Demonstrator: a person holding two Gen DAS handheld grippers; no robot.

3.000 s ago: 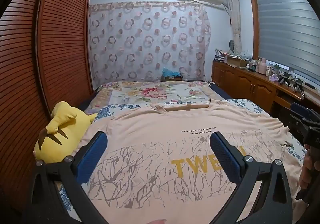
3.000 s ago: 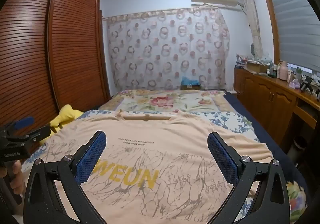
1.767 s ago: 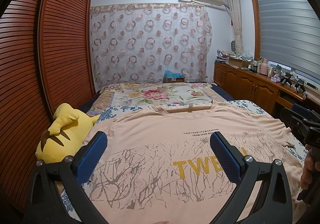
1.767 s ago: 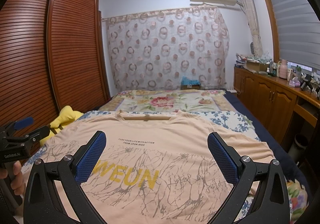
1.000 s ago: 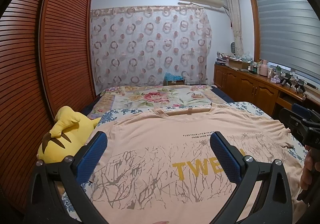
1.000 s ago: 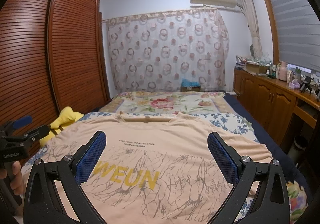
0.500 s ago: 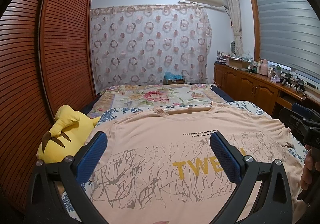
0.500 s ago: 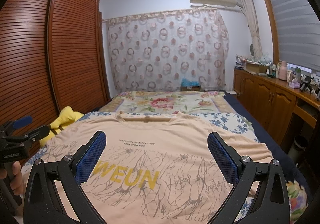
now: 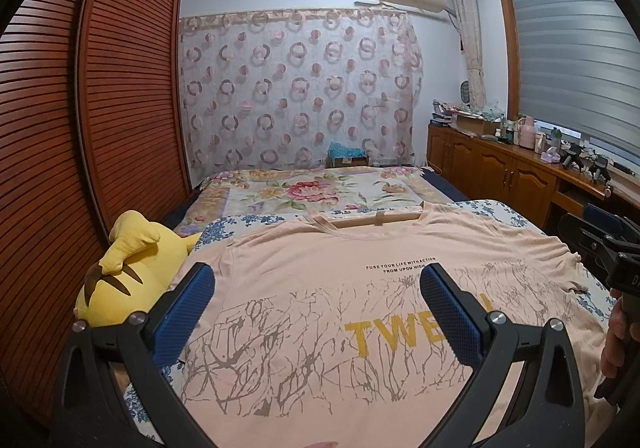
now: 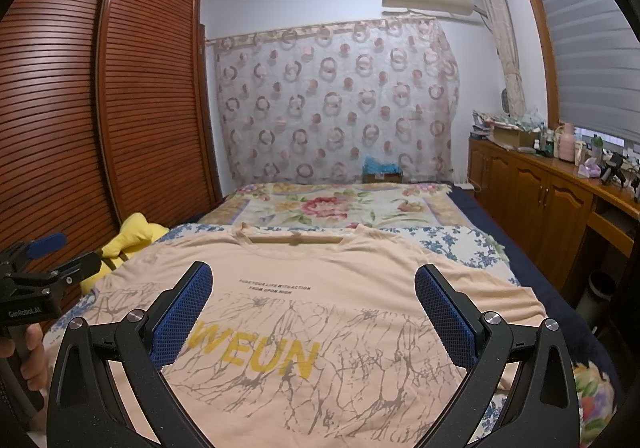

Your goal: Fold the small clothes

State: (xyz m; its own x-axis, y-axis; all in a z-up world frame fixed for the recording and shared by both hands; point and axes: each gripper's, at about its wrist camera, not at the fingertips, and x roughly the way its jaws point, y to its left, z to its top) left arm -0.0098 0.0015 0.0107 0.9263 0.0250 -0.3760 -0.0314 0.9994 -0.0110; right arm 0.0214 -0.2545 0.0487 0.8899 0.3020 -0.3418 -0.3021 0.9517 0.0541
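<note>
A peach T-shirt (image 9: 320, 280) (image 10: 328, 268) with yellow letters and grey branch print lies spread flat, front up, on the bed, collar towards the far end. My left gripper (image 9: 316, 288) hovers open above its left half, nothing between the blue pads (image 9: 184, 308). Over the shirt's right half my right gripper (image 10: 314, 288) is held open and empty too. Each gripper shows at the edge of the other's view, the right gripper (image 9: 600, 240) and the left gripper (image 10: 44, 260), held by a person's hand.
A yellow plush toy (image 9: 128, 260) lies at the bed's left edge against the slatted wooden wardrobe (image 9: 80, 127). A floral quilt (image 9: 320, 191) covers the far half of the bed. Wooden cabinets (image 10: 540, 199) with clutter run along the right wall.
Both views have drifted very slightly over the shirt. The shirt lies as before and both grippers stay open.
</note>
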